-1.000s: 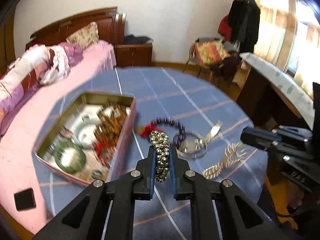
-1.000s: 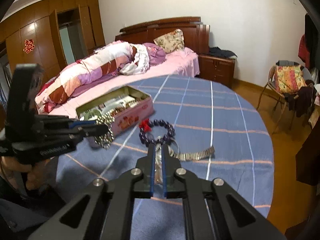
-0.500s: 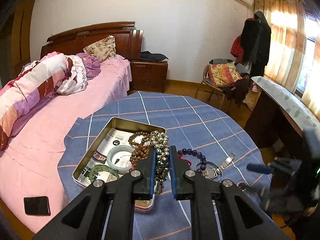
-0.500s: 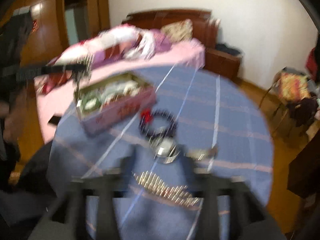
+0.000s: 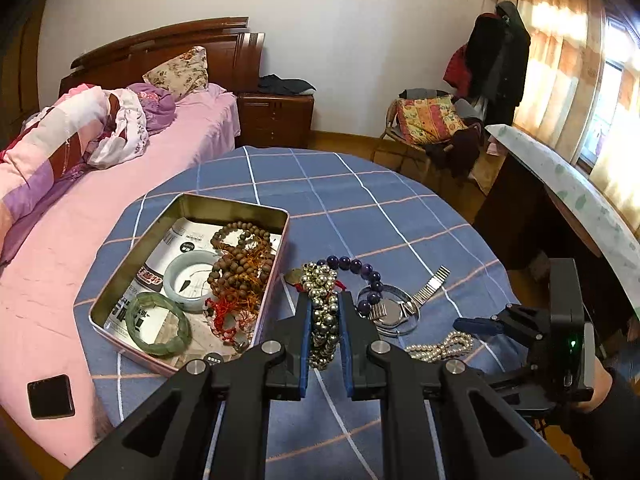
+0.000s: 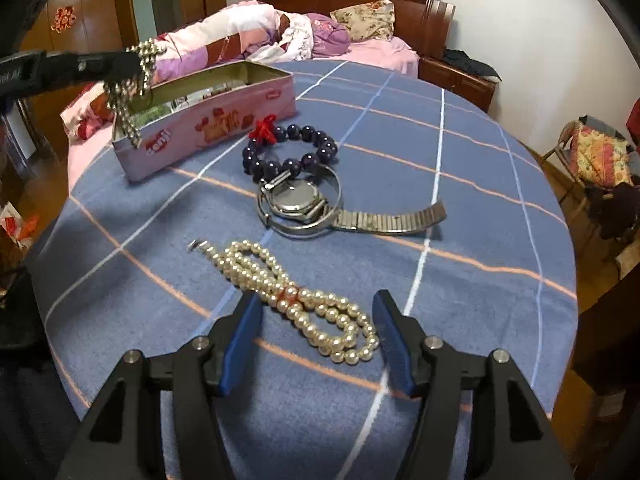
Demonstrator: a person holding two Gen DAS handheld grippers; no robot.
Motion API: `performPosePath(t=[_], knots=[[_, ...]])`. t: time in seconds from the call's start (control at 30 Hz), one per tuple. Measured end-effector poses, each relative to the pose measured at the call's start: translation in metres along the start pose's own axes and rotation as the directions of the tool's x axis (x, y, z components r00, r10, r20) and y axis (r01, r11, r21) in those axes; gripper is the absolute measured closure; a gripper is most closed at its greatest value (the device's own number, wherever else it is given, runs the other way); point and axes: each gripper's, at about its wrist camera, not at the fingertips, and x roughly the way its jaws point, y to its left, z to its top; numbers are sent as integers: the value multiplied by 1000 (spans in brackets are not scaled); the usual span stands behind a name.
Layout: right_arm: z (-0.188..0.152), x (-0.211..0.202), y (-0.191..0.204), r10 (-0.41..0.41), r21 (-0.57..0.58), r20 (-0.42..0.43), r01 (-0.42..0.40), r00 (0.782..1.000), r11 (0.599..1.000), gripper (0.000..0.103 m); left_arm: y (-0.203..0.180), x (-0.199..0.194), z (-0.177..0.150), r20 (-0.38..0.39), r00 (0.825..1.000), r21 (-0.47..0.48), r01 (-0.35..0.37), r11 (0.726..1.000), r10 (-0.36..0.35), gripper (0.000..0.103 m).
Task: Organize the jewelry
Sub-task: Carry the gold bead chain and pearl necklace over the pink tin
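Observation:
My left gripper (image 5: 324, 300) is shut on a bracelet of shiny metal beads (image 5: 322, 320), held in the air beside the open pink tin (image 5: 188, 200). The right wrist view shows that bracelet (image 6: 128, 116) dangling by the tin's near corner (image 6: 208, 120). My right gripper (image 6: 316, 308) is low over the blue checked table, its jaws closing around a knotted pearl strand (image 6: 296, 300). The pads stand clear of the pearls on both sides. Beyond lie a wristwatch inside a silver bangle (image 6: 298, 200) and a dark purple bead bracelet (image 6: 288, 148).
The tin holds two jade bangles (image 5: 160, 324) and brown prayer beads (image 5: 240, 264). A pink bed (image 5: 120, 184) borders the round table on the left, with a dark phone (image 5: 50, 396) on it. A chair (image 5: 428, 120) and a desk (image 5: 560, 192) stand to the right.
My right gripper went from shut to open and sank toward the pearl strand, which now lies between its fingers. My left gripper still holds the metal bead bracelet, near the tin.

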Motion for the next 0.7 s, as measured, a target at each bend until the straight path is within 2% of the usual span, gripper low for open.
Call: performPosePath(t=[0.03, 0.07, 0.1, 0.17, 0.27, 0.33, 0.5, 0.7], knots=[[0, -1, 2, 0, -2, -6, 0, 1000, 1000, 64, 1, 0, 0, 0, 1000, -4, -2, 1000, 2, 91], [1, -3, 4, 6, -3, -10, -6, 1000, 1000, 78, 2, -1, 0, 1, 1000, -7, -3, 1000, 3, 91], [1, -2, 8, 15, -3, -17, -15, 1000, 1000, 86, 4, -1, 1, 1, 1000, -12, -3, 1000, 3, 91], [0, -3, 12, -4, -15, -16, 3, 1000, 1000, 88, 6, -2, 1, 2, 1000, -20, 0, 1000, 0, 91], [-1, -8, 12, 16, 39, 21, -17, 1000, 999, 89, 7, -5, 4, 13, 1000, -14, -7, 1000, 7, 91], [2, -16, 10, 17, 56, 52, -20, 999, 998, 94, 11, -9, 9, 24, 1000, -15, -14, 1000, 14, 91], [21, -39, 14, 20, 63, 135, -29, 991, 998, 94, 22, -20, 22, 61, 997, -17, -41, 999, 42, 91], [46, -51, 23, 22, 43, 189, -30, 982, 999, 94, 35, -30, 34, 94, 992, -12, -81, 997, 81, 91]])
